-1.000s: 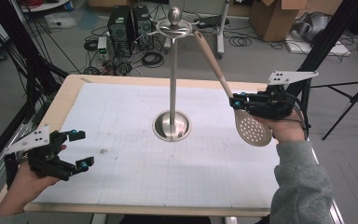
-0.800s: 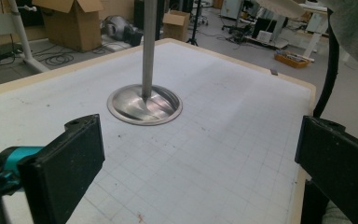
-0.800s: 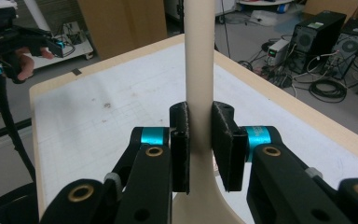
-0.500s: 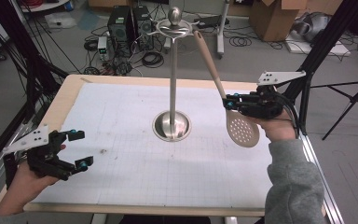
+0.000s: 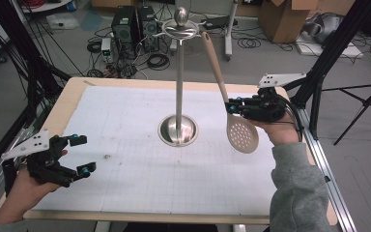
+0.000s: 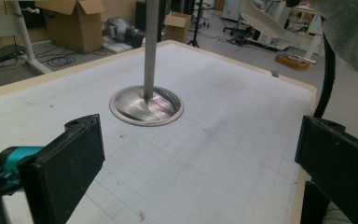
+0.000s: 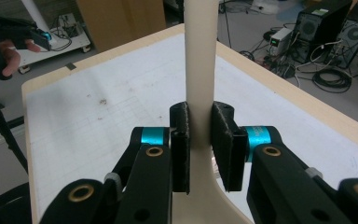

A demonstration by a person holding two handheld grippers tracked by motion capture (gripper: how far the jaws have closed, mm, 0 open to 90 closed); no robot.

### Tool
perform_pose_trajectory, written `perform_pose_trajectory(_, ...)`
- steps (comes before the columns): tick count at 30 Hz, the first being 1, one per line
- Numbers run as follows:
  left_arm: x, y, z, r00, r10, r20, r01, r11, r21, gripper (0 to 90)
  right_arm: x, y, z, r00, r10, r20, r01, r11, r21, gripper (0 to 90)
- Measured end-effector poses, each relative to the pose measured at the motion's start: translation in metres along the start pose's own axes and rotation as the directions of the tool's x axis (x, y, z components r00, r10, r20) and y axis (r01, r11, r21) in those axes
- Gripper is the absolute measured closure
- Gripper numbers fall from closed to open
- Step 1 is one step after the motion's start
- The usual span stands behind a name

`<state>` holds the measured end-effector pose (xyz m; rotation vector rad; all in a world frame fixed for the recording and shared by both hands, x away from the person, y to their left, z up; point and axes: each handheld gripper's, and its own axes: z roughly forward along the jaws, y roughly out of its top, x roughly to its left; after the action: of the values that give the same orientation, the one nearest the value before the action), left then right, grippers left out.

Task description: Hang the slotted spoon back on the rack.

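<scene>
Right gripper view: right gripper point(image 7: 199, 144) pinches the smooth beige slotted spoon point(image 7: 199, 60) at its neck. Spoon hangs slanted from the polished steel stand point(image 5: 179, 92). Left gripper point(image 5: 79, 154) rests low, jaws spread.

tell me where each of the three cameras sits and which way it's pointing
High view: fixed above the person's side, looking forward and down on the table; both forearms, the left gripper and right gripper show.
Left gripper view: rides the left gripper, looking between its open jaws across the table at the stand.
Right gripper view: rides the right gripper, looking along jaws shut on the slotted spoon; the other hand shows far off.
Shared: high and left gripper views both show the stand's round base and the spoon.
</scene>
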<state>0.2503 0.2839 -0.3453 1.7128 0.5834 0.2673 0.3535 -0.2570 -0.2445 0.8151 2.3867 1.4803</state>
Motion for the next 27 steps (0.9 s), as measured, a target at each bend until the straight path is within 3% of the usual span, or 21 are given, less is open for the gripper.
perform_pose_trajectory(27,-0.003,-0.001,-0.007,1.0,-0.001,-0.002,0.001,1.0,-0.009,1.8,-0.002,0.003,0.023,1.0,0.004,-0.007,-0.003,1.0,0.023,77.7)
